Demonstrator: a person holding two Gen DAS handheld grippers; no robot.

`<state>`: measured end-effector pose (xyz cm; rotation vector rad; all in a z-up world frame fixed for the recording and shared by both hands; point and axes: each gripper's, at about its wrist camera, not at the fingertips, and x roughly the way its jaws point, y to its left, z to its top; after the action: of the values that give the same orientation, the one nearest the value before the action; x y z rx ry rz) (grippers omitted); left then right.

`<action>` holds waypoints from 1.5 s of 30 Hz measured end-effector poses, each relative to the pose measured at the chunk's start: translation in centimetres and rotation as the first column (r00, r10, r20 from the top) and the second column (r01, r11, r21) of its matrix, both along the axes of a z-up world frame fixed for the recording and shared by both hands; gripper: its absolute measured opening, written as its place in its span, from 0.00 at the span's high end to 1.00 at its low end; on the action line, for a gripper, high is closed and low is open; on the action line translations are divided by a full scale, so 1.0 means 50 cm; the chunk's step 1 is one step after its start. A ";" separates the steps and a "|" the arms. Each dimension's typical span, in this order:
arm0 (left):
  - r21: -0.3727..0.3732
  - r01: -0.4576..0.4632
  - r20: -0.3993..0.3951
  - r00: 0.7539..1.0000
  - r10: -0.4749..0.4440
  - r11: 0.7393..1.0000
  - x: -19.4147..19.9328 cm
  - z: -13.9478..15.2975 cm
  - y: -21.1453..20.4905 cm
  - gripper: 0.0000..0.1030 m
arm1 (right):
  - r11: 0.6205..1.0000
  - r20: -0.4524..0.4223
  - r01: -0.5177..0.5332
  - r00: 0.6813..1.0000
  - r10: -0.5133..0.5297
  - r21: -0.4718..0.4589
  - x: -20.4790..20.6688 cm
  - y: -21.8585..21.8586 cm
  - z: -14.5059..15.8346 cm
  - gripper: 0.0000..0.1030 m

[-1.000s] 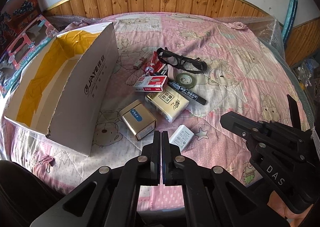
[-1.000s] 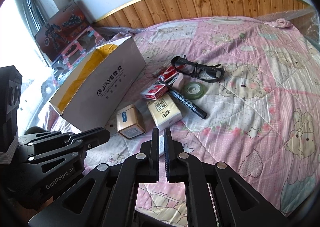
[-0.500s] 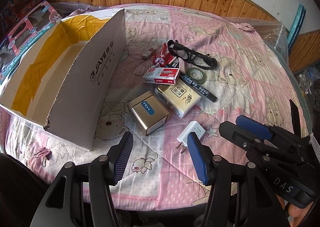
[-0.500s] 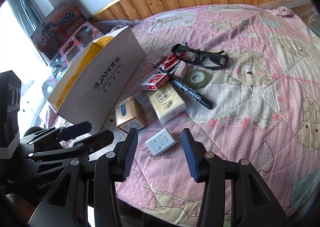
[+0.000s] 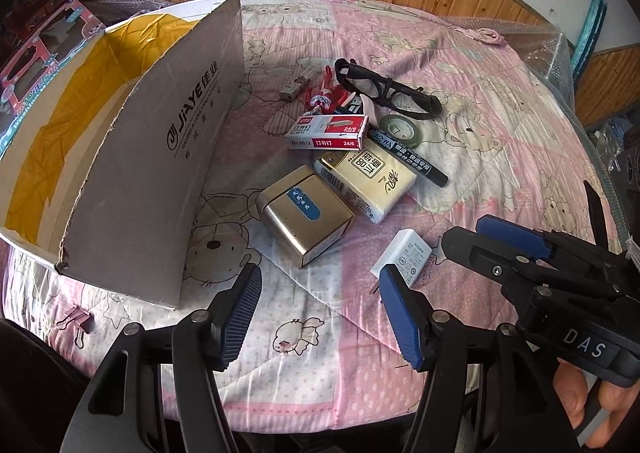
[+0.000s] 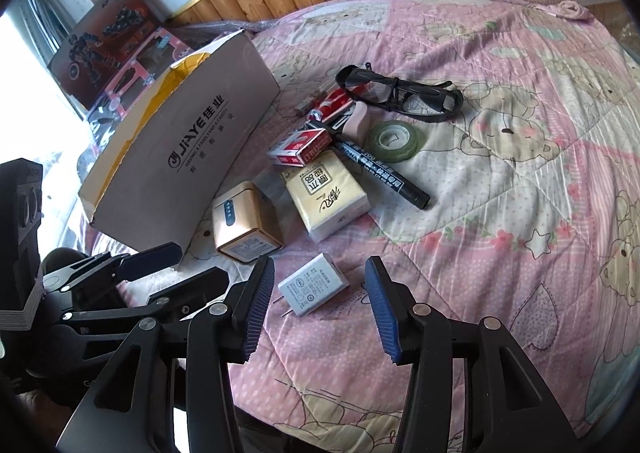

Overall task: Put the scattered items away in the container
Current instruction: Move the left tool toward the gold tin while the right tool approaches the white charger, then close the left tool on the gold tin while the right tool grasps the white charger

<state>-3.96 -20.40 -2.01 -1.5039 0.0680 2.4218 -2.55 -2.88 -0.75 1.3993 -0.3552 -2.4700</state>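
Pink quilt: both claws now spread wide; charger untouched.

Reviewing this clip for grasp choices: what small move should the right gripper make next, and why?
Probably ease the right gripper forward and down over the white charger. Its jaws are open and empty, the charger lies right between them, and nothing has reached the cardboard box yet.

Both tongs, left and right, opened wide.
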 end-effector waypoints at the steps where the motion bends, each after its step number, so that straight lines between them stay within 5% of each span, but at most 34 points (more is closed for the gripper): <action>1: 0.003 0.000 0.003 1.000 0.000 1.000 -0.004 -0.002 -0.002 0.39 | 1.000 0.002 -0.005 1.000 0.005 0.007 -0.004 -0.001 0.000 0.51; 14: 0.029 -0.012 0.037 0.999 0.011 1.000 -0.038 -0.039 -0.049 0.39 | 0.997 0.098 -0.078 0.992 0.076 0.014 -0.023 -0.022 -0.061 0.50; 18: 0.094 -0.017 0.048 0.999 0.013 0.995 -0.054 -0.041 -0.058 0.39 | 0.991 0.119 -0.123 0.986 0.118 0.042 -0.025 -0.056 -0.092 0.48; 26: 0.113 -0.016 0.075 0.997 0.008 0.994 -0.104 -0.054 -0.015 0.35 | 0.982 0.071 -0.139 0.989 0.130 0.130 -0.034 -0.089 -0.109 0.43; 30: 0.070 -0.035 0.079 0.996 0.029 0.997 -0.126 -0.072 -0.004 0.35 | 0.991 0.073 -0.103 0.993 0.097 0.083 -0.034 -0.073 -0.104 0.46; 36: 0.119 -0.062 0.074 0.996 0.053 0.991 -0.128 -0.073 -0.035 0.38 | 0.997 0.082 -0.067 0.995 0.065 0.028 -0.035 -0.053 -0.103 0.46; 39: 0.117 -0.051 0.070 0.997 0.043 0.992 -0.124 -0.072 -0.037 0.39 | 0.980 0.088 -0.184 0.980 0.178 0.071 -0.038 -0.063 -0.093 0.46; 41: 0.108 -0.030 0.060 0.998 0.024 0.994 -0.119 -0.069 -0.035 0.39 | 0.936 0.089 -0.306 0.951 0.295 0.172 -0.033 -0.070 -0.081 0.46; 43: 0.107 -0.017 0.057 0.998 0.011 0.994 -0.114 -0.070 -0.033 0.39 | 0.916 0.058 -0.326 0.945 0.321 0.236 -0.026 -0.065 -0.067 0.46; 45: 0.101 -0.014 0.053 0.999 0.008 0.995 -0.113 -0.072 -0.030 0.39 | 0.933 0.061 -0.277 0.961 0.270 0.228 -0.034 -0.053 -0.069 0.45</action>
<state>-9.61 -21.91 -5.59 -1.5253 -0.0729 2.3549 -4.27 -5.52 -4.20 1.4607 0.1270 -2.3195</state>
